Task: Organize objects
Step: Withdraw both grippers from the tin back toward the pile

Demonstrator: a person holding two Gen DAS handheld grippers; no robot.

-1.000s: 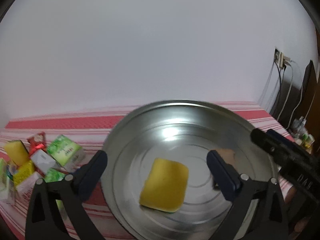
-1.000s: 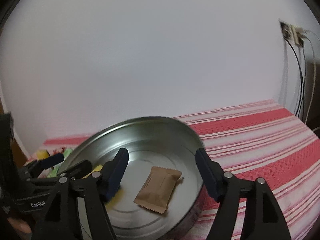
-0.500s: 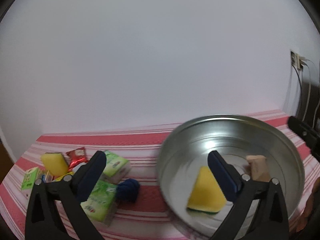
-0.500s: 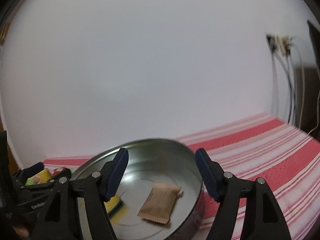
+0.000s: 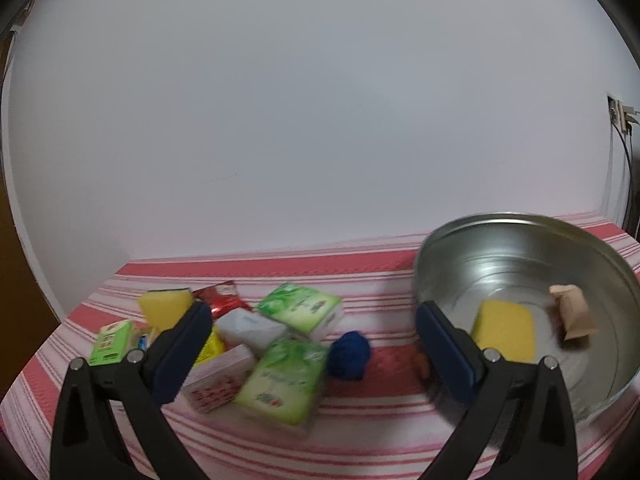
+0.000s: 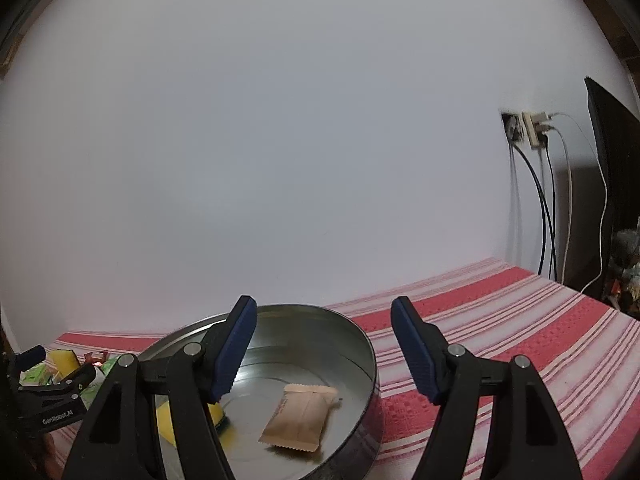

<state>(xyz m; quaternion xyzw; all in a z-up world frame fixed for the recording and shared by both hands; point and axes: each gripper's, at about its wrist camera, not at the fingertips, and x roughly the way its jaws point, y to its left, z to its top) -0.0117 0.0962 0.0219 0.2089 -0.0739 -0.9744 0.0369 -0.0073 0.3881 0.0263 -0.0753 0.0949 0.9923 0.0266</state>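
A round metal pan (image 5: pixel 520 217) sits on the striped cloth at the right of the left wrist view. It holds a yellow sponge (image 5: pixel 505 330) and a brown packet (image 5: pixel 573 314). Left of the pan lies a pile: green tissue packs (image 5: pixel 282 380), a blue ball (image 5: pixel 349 354), a second yellow sponge (image 5: pixel 162 304), a red packet (image 5: pixel 220 299) and small boxes. My left gripper (image 5: pixel 312 340) hangs open over this pile, holding nothing. In the right wrist view, my right gripper (image 6: pixel 326 340) stands open above the pan (image 6: pixel 362 346), over the brown packet (image 6: pixel 300 420). Its left finger half hides the sponge (image 6: pixel 218 414).
The red-and-white striped cloth (image 6: pixel 500 340) runs right of the pan up to a white wall. A wall socket (image 6: pixel 532 132) with hanging cables and a dark panel (image 6: pixel 612 152) stand at the far right. The left gripper's body (image 6: pixel 52 396) shows at the left edge.
The left wrist view has swung left: the pan slid to the right edge and the pile came between its fingers. The right view lifted, so the pan sits lower. Both grippers stayed open.
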